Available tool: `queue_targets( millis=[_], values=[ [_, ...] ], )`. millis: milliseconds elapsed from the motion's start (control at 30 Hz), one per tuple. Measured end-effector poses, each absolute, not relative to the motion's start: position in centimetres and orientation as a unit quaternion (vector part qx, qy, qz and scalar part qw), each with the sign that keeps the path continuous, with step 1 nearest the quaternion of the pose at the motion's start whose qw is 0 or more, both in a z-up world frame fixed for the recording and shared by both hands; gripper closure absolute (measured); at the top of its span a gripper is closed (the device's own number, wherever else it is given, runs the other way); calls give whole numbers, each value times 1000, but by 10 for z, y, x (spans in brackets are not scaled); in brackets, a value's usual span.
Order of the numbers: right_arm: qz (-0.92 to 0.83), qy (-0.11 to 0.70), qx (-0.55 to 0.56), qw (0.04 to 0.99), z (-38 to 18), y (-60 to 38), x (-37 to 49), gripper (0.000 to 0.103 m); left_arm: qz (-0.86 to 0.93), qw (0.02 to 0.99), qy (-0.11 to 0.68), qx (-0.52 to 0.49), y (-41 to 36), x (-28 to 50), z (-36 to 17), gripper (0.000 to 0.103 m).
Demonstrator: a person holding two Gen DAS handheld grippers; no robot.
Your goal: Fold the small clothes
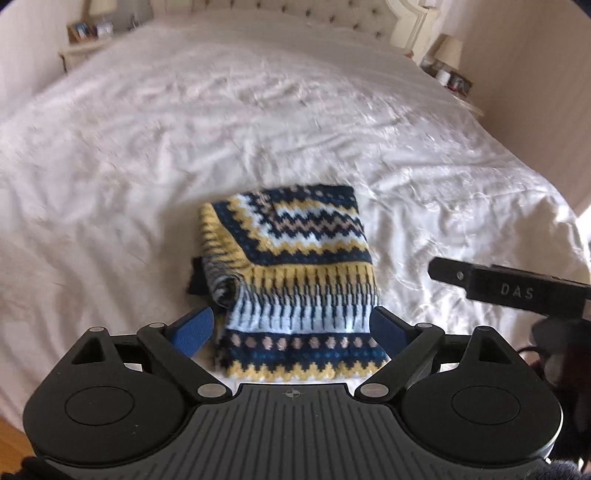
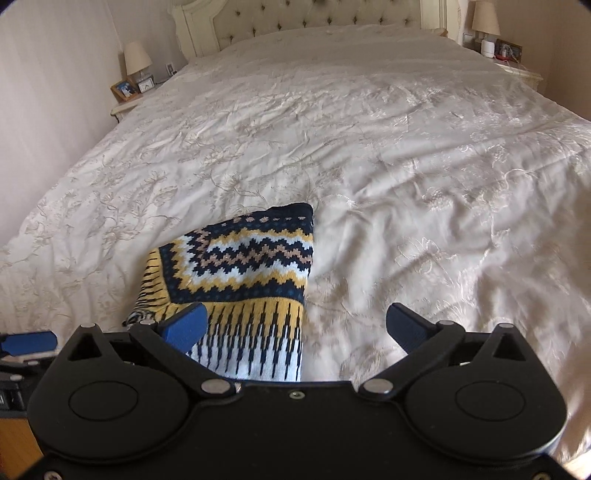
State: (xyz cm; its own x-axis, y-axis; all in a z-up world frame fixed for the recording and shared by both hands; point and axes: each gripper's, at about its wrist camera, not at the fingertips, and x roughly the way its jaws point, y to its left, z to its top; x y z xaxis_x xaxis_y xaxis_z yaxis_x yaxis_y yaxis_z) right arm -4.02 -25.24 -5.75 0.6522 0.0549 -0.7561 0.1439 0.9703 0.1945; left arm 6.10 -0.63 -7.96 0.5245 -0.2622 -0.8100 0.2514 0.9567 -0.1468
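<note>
Sweater: folded, laid on the bed; judged soft, light, floppy.
Left gripper: spread wide, nothing held.
Right gripper: spread wide, nothing held.
Hold: best taken at corners.

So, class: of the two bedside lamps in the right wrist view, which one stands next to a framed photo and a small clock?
The lamp left of the headboard; the other lamp, on the right, stands by a white cylinder.
</note>
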Motion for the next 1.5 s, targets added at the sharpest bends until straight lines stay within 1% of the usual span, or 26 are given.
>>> queue_targets(
  millis=[233,500,567,1500],
  values=[
    [-32,398,129,908,-40,-251,-67,0,-86,887,453,26,-16,45,-58,12],
    [-29,383,132,914,-30,-250,-87,0,-34,884,462,59,-22,36,-53,13],
    [-27,382,133,914,-29,-249,-91,0,-38,883,464,53,-21,33,-54,18],
    [-34,387,103,916,-30,-244,-95,0,-45,880,469,58,-26,27,-57,19]
  ],
)
